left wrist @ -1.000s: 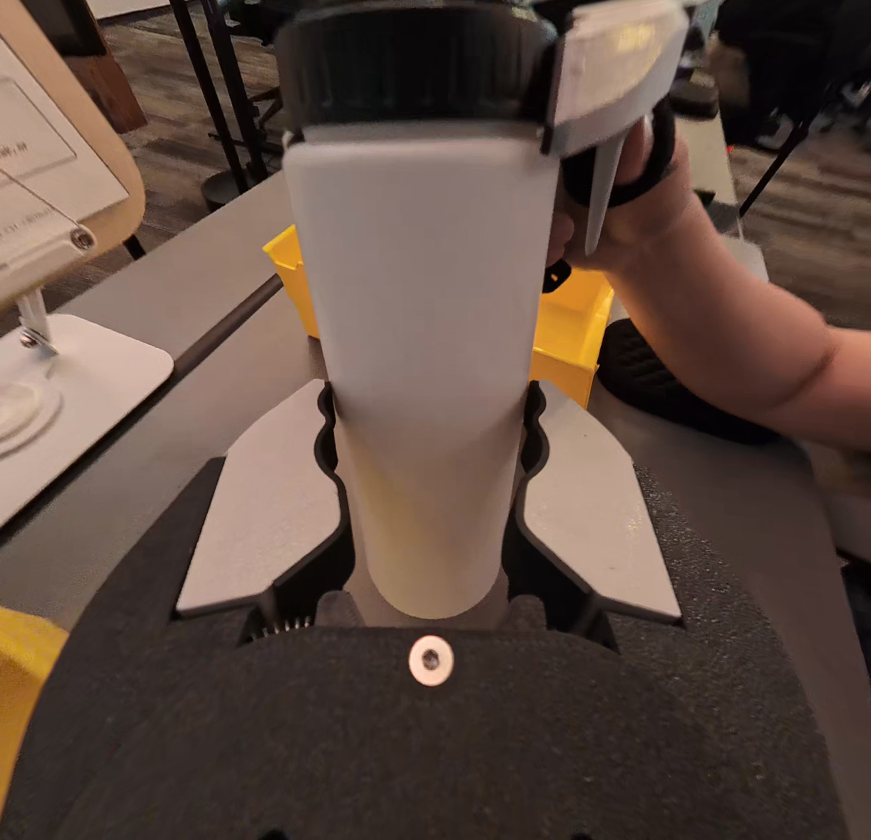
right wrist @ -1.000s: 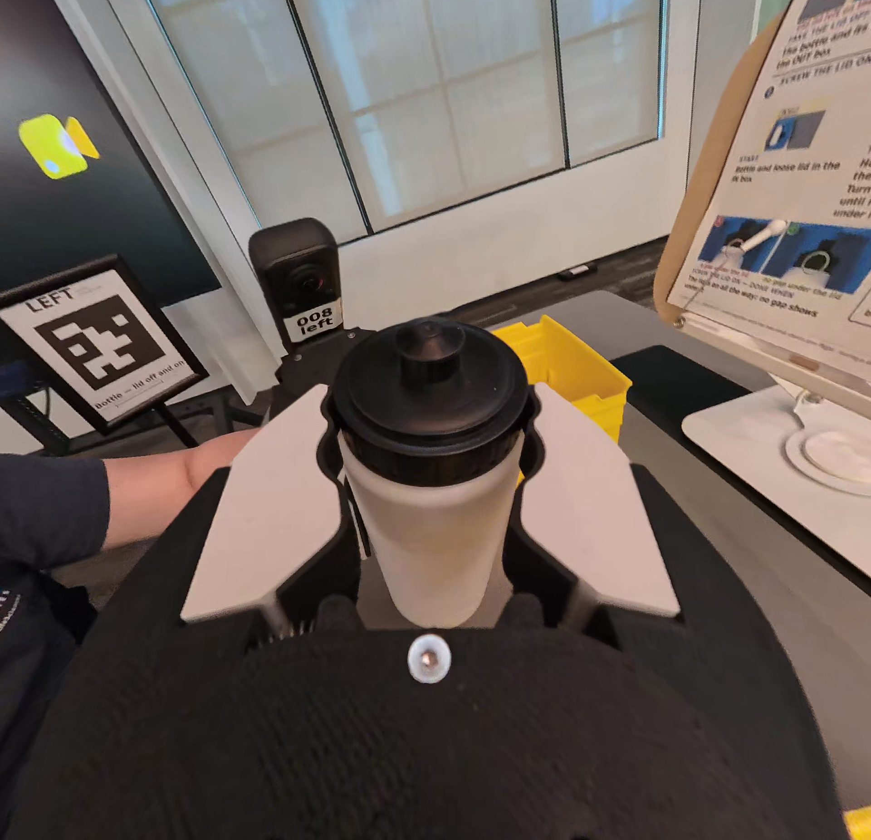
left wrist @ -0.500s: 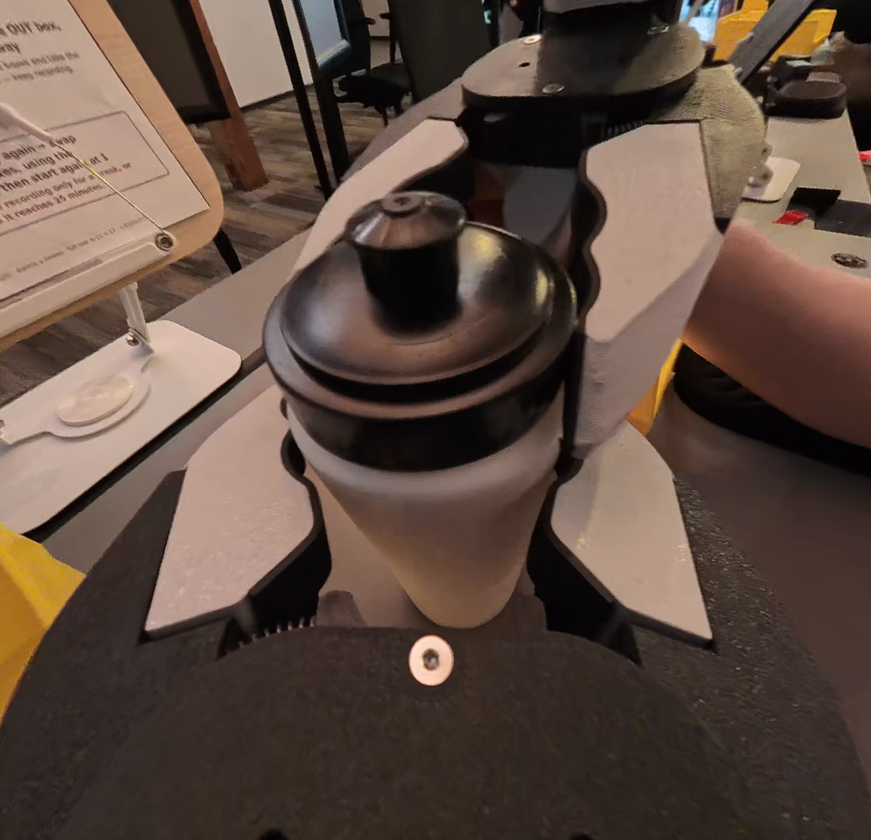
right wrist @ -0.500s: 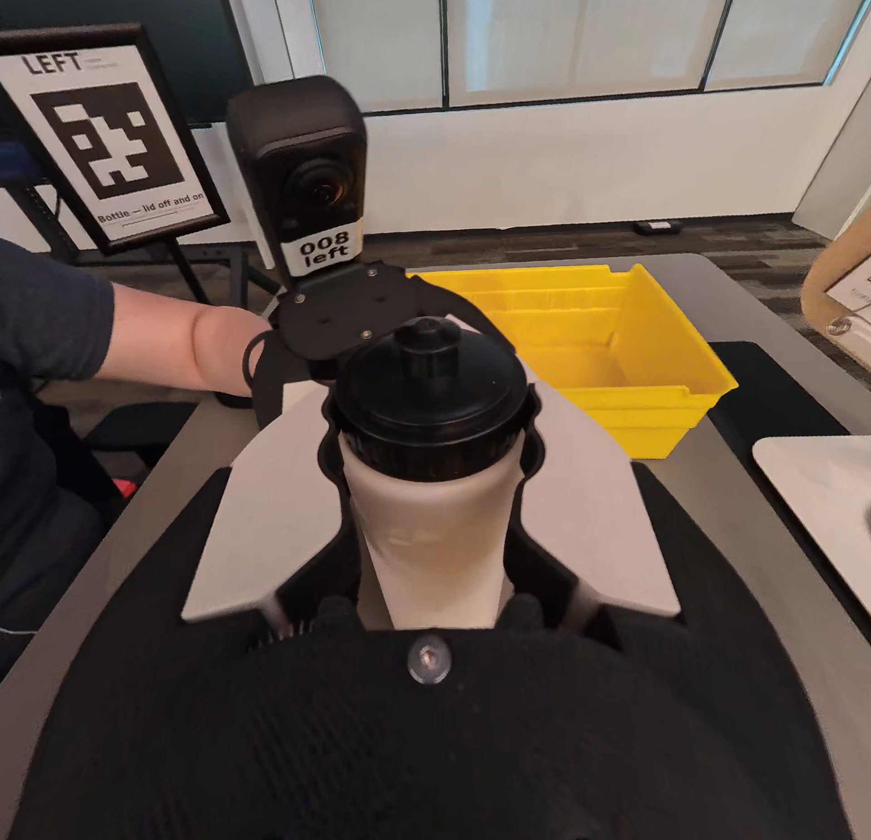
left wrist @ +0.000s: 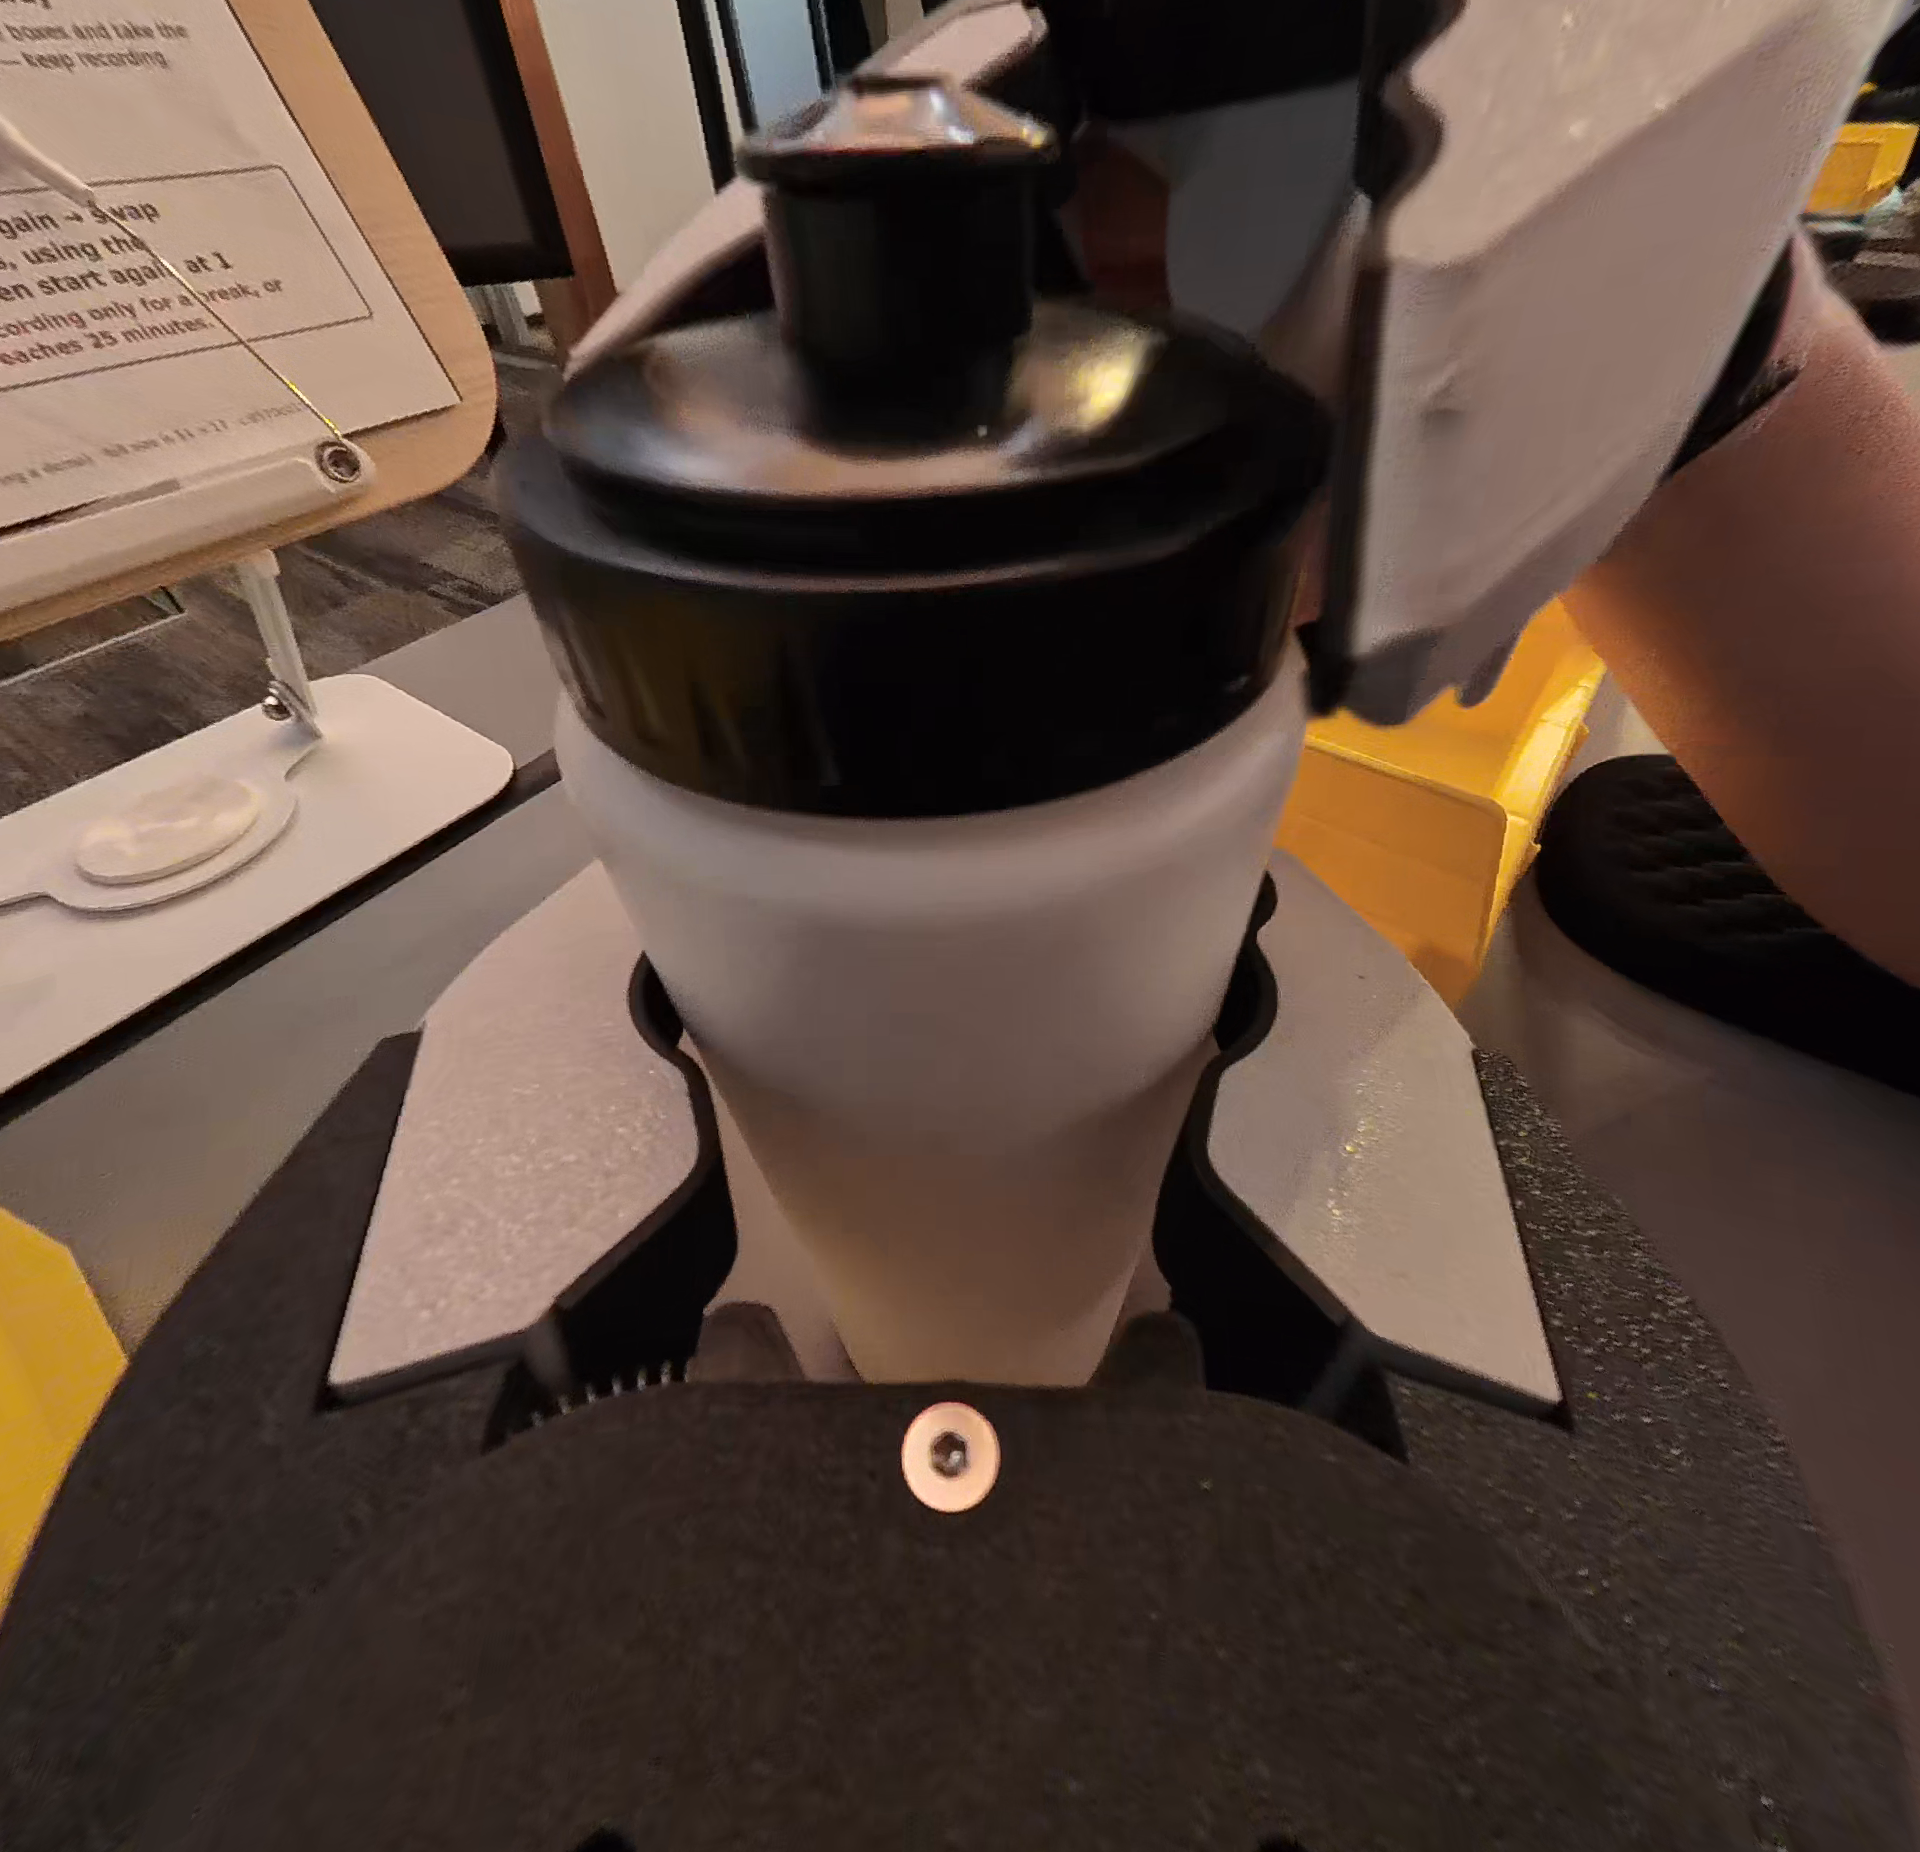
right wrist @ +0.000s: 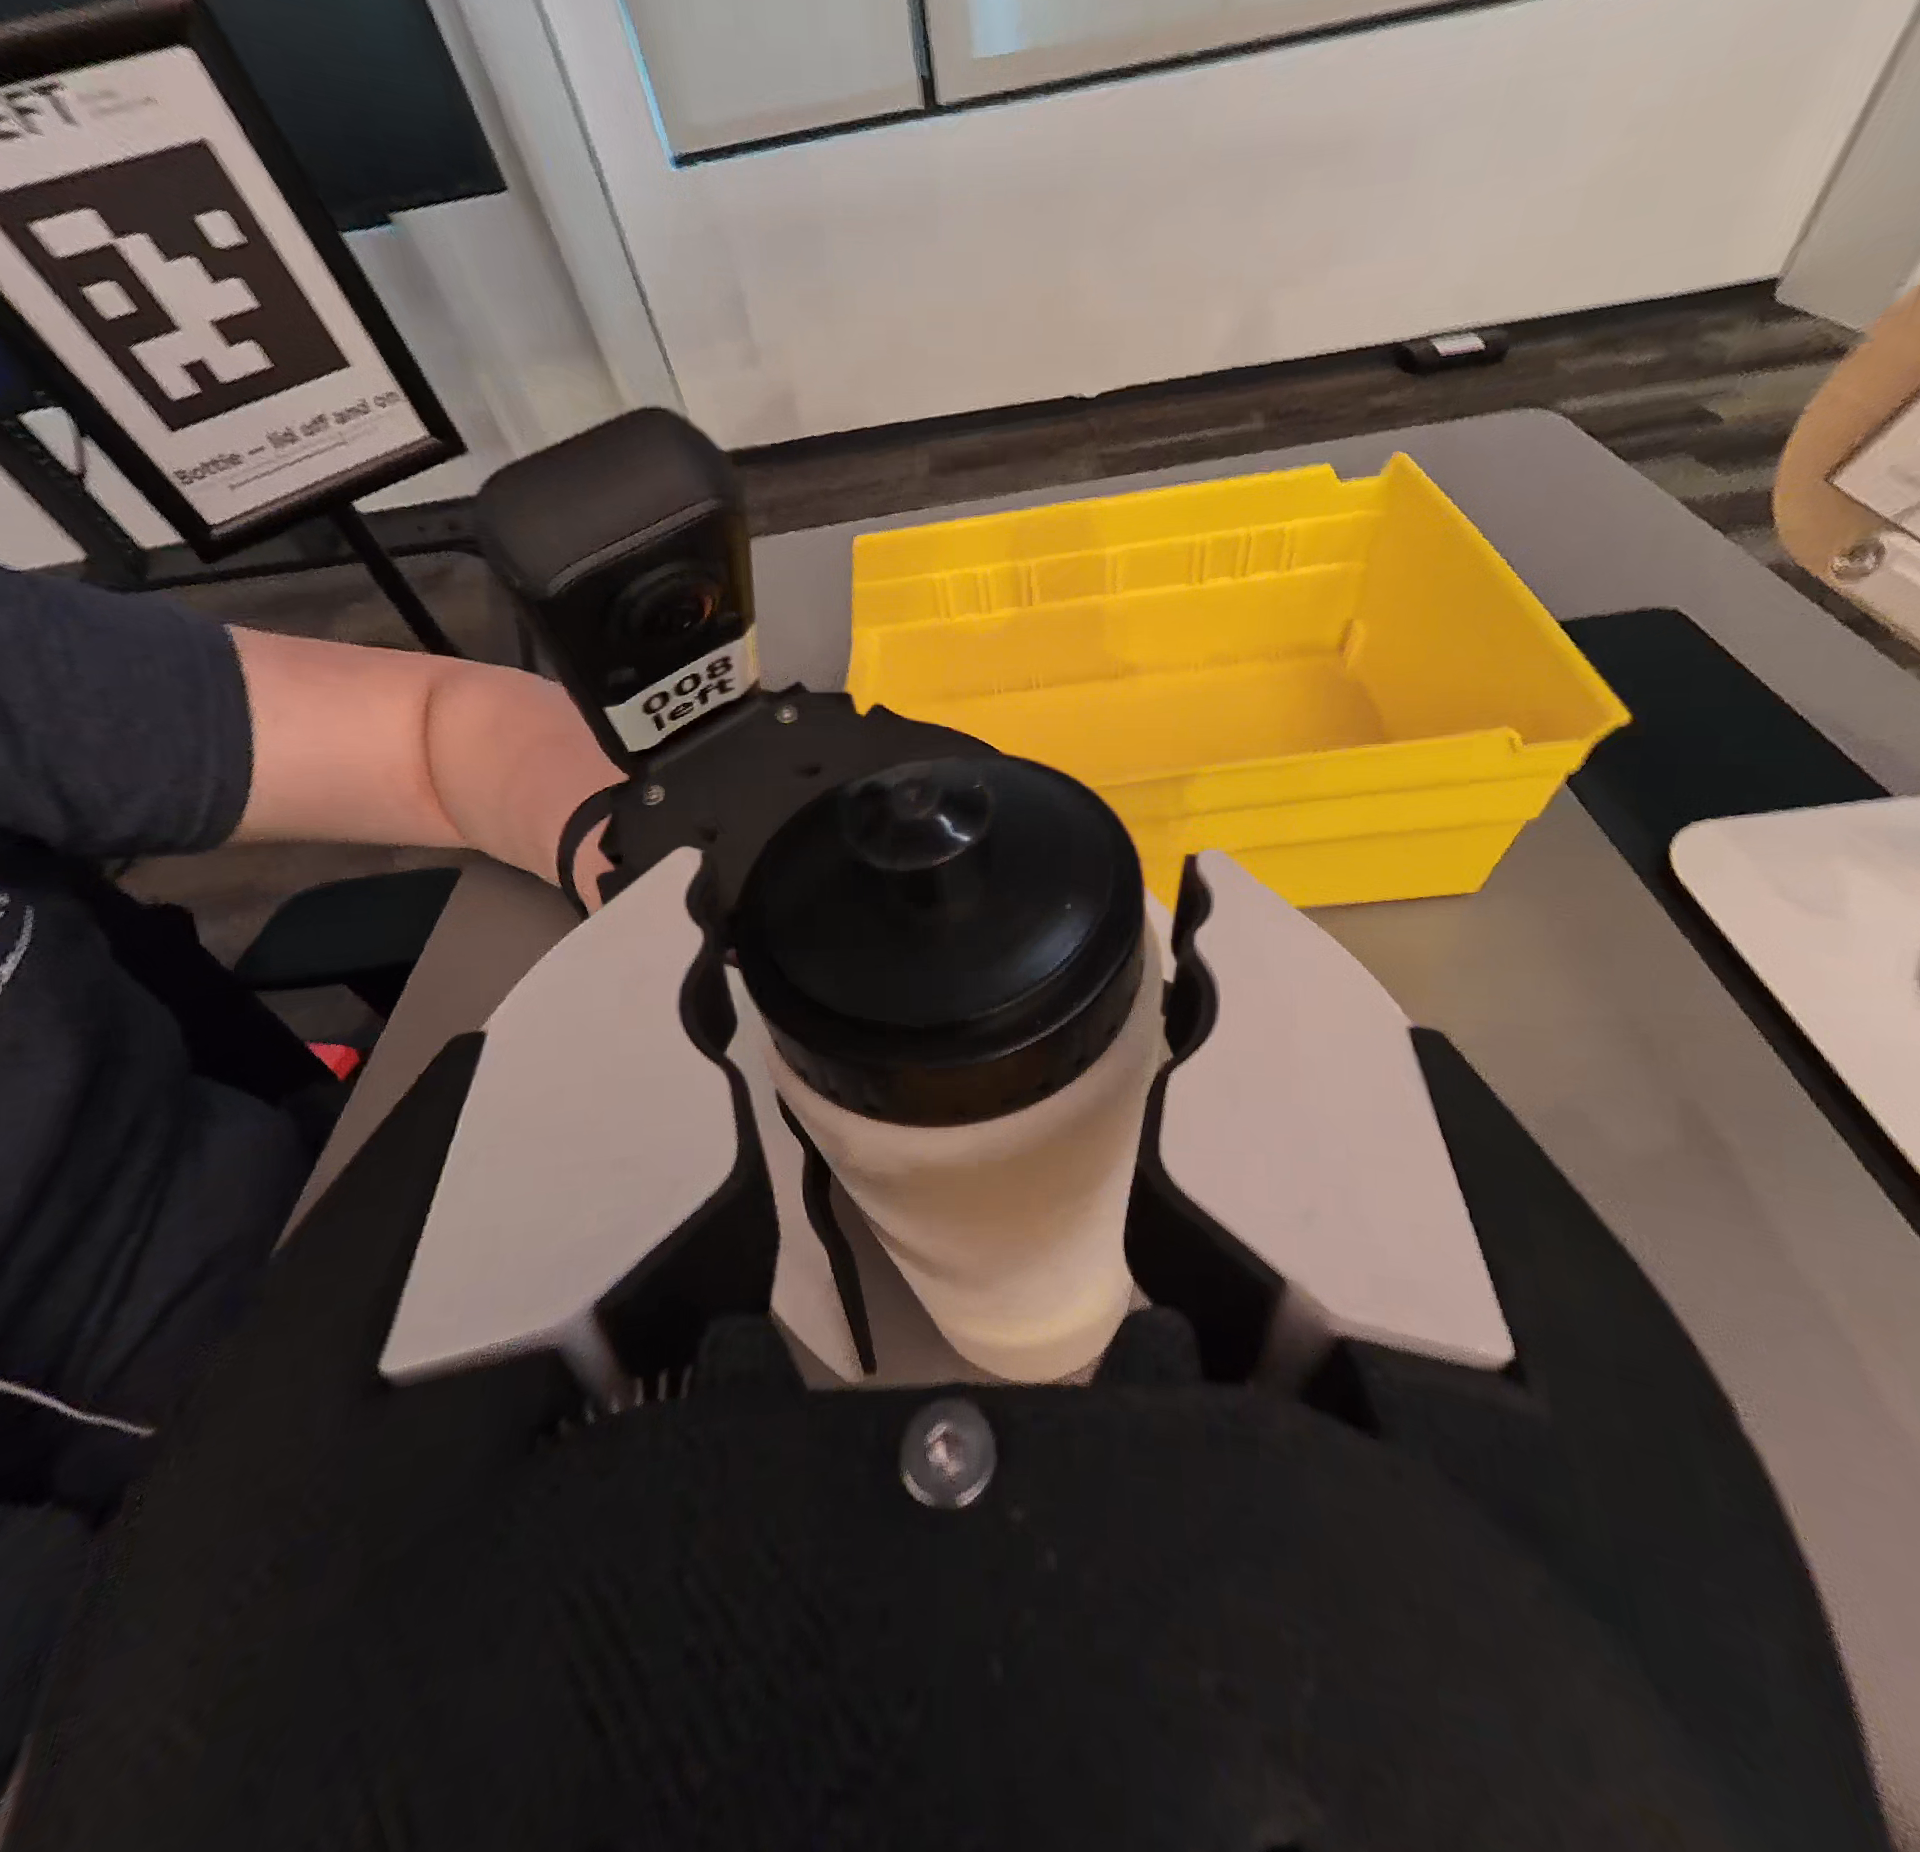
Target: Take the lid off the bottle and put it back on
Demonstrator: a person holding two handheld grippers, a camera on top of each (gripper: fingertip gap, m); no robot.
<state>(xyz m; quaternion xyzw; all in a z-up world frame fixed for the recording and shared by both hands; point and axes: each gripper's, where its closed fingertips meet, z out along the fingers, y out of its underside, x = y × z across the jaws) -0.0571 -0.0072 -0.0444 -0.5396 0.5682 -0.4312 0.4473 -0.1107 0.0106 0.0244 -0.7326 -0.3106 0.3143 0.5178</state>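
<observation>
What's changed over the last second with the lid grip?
The right gripper has opened: its fingers now stand clear of the black lid, which they clamped before. Both views also tilted down toward the table. The left gripper stays shut on the white bottle, the lid stays on, and the yellow bin is unmoved.

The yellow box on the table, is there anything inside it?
No, in the right wrist view the yellow box shows only its own bare floor and walls.
</observation>
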